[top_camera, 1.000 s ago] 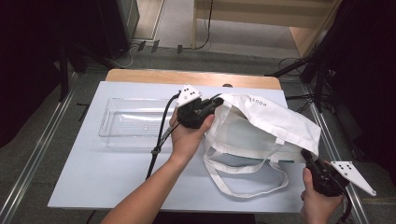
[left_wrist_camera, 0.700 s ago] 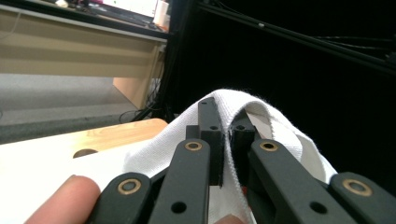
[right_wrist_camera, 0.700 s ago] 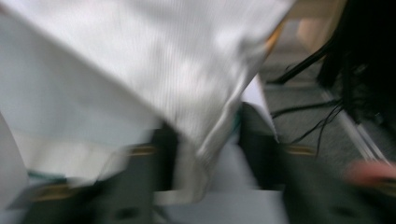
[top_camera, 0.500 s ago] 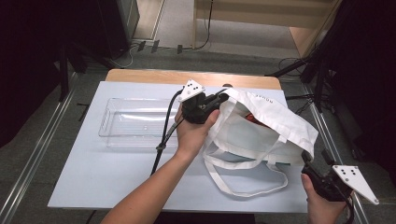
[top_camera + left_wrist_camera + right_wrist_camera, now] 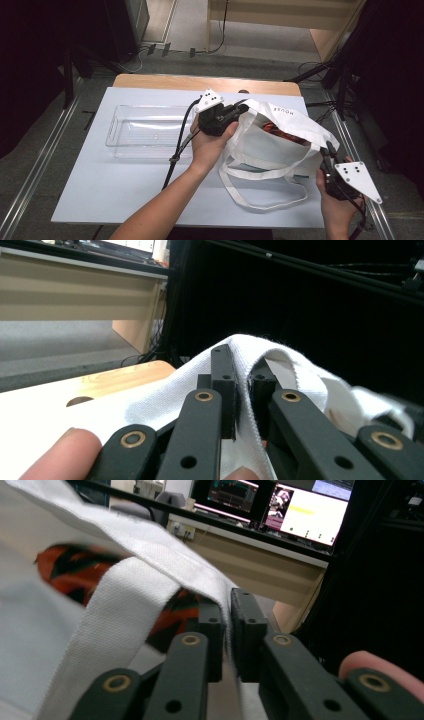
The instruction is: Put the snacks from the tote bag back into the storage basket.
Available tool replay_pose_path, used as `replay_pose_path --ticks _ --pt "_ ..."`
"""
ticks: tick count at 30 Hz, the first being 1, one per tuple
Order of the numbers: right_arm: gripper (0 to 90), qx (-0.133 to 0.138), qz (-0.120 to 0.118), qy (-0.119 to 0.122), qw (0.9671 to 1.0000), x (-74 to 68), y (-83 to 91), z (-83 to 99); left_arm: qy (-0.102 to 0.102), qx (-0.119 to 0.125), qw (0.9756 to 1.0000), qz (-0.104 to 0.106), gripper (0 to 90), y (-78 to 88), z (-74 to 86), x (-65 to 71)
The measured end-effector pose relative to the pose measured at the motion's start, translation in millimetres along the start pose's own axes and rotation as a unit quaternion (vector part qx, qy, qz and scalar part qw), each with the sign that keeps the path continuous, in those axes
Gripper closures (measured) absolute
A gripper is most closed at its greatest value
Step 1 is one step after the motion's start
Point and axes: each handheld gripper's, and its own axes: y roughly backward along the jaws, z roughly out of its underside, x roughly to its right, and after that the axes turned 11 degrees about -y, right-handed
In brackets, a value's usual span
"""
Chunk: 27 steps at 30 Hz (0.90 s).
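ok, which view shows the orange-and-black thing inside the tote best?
The right gripper view: the orange-and-black item sits close up in the tote bag, though blurred. The high view catches a small patch through the opening. The left gripper view shows white cloth instead.

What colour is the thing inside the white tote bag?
Orange-red with black markings, inside the white tote bag; it shows best in the right gripper view.

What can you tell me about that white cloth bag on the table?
The white tote bag looks like woven cotton, with small grey lettering near its rim and long loop handles trailing toward the table's near edge. It lies on the white table, mouth held open, something orange and black inside. The left gripper pinches its rim on one side, the right gripper the opposite edge.
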Motion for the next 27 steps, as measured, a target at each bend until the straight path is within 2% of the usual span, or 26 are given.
replay_pose_path --ticks 2,4,6,8,10,12,15,17,18,20,24,26,27 --pt "89.2 0.006 -0.006 -0.005 0.9999 6.0 -2.8 -7.9 -0.001 -0.004 1.0000 -0.005 86.6 -4.6 1.9 -0.3" --pt "89.4 0.008 -0.011 -0.021 0.9997 10.2 -7.7 -15.9 -0.010 -0.019 0.9997 -0.014 85.2 -15.4 4.6 -1.4" --pt "89.5 0.007 -0.016 -0.026 0.9995 11.2 -13.1 -21.2 -0.008 -0.036 0.9990 -0.024 83.7 -28.8 9.6 -4.6" --pt "89.5 0.004 -0.015 -0.030 0.9994 8.9 -20.4 -25.3 -0.001 -0.048 0.9980 -0.042 84.0 -40.8 16.2 -8.5" --pt "89.5 0.003 -0.016 -0.035 0.9992 7.7 -24.9 -27.1 0.010 -0.060 0.9970 -0.048 83.1 -50.2 22.8 -12.4" --pt "89.6 0.004 -0.017 -0.038 0.9991 7.0 -27.9 -28.5 0.011 -0.065 0.9956 -0.067 84.6 -56.7 28.6 -14.1" --pt "89.7 0.002 -0.014 -0.037 0.9992 7.7 -31.6 -30.1 0.008 -0.079 0.9938 -0.078 85.7 -68.0 37.3 -15.7" --pt "89.7 0.001 -0.014 -0.033 0.9994 9.5 -35.8 -31.6 -0.001 -0.104 0.9917 -0.075 84.9 -80.8 44.0 -18.0" --pt "89.6 0.000 -0.017 -0.031 0.9994 10.3 -39.0 -32.6 -0.009 -0.125 0.9895 -0.072 83.3 -88.8 48.2 -20.1" --pt "89.5 -0.008 -0.022 -0.031 0.9992 11.3 -46.4 -34.7 -0.009 -0.168 0.9843 -0.055 80.6 -104.0 58.0 -24.6" --pt "89.2 -0.020 -0.024 -0.019 0.9993 6.9 -57.7 -36.6 -0.018 -0.192 0.9797 -0.055 79.5 -109.9 67.6 -24.3" --pt "89.1 -0.025 -0.022 -0.021 0.9992 10.3 -62.5 -38.3 -0.018 -0.201 0.9781 -0.052 79.0 -111.0 72.0 -24.8" --pt "89.0 -0.030 -0.022 -0.027 0.9990 14.1 -66.0 -39.4 -0.016 -0.201 0.9782 -0.049 78.1 -110.4 73.8 -24.9"
